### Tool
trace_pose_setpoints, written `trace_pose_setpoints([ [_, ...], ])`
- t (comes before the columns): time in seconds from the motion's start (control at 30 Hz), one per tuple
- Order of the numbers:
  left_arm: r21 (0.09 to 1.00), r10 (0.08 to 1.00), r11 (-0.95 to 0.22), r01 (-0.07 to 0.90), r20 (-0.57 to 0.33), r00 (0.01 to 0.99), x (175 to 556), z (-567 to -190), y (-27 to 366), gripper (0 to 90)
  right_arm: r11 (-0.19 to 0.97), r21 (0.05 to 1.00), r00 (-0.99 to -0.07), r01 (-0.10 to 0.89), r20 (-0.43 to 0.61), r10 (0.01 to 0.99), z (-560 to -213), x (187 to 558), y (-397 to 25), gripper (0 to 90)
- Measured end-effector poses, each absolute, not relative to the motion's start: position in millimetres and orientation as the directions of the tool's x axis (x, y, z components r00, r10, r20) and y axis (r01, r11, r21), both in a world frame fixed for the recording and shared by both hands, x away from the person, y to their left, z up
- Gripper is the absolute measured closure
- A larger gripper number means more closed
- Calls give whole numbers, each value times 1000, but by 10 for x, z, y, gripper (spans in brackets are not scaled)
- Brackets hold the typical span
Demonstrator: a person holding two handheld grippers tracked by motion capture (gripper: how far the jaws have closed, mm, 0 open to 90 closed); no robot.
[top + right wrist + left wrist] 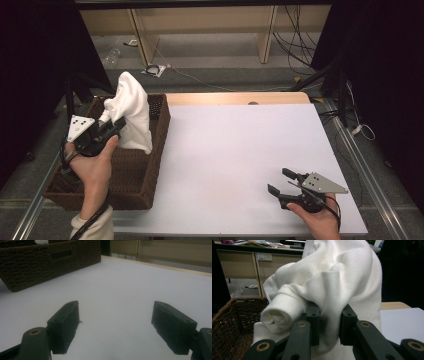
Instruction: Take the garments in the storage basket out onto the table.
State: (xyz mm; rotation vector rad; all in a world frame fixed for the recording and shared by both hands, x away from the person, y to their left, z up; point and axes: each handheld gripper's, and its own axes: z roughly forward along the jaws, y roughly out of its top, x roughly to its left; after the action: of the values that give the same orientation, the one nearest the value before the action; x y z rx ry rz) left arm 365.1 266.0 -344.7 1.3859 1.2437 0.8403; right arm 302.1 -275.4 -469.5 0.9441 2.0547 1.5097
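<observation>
A white garment (131,107) hangs bunched above the brown wicker basket (135,175) at the table's left. My left gripper (111,123) is shut on a fold of it, over the basket. In the left gripper view the white garment (332,287) is pinched between the two black jaws, with a rolled cuff to the left of them. My right gripper (281,182) rests low over the white table sheet (235,150) near the front right, open and empty. In the right gripper view its fingers (63,326) stand wide apart above the bare sheet.
The basket (47,260) lies to the far left of the right gripper. A wooden table edge (235,98) runs along the back. Beyond it are cables on the floor and wooden furniture legs. Metal rails flank both sides of the table.
</observation>
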Motion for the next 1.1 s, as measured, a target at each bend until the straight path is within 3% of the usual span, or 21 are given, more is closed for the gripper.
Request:
trace_pose_setpoints([
  [1.1, 975, 949, 82, 205, -139, 283, 3596, -3371, 2434, 737, 185, 944, -683, 273, 55, 728, -4700, 3023, -2754, 238],
])
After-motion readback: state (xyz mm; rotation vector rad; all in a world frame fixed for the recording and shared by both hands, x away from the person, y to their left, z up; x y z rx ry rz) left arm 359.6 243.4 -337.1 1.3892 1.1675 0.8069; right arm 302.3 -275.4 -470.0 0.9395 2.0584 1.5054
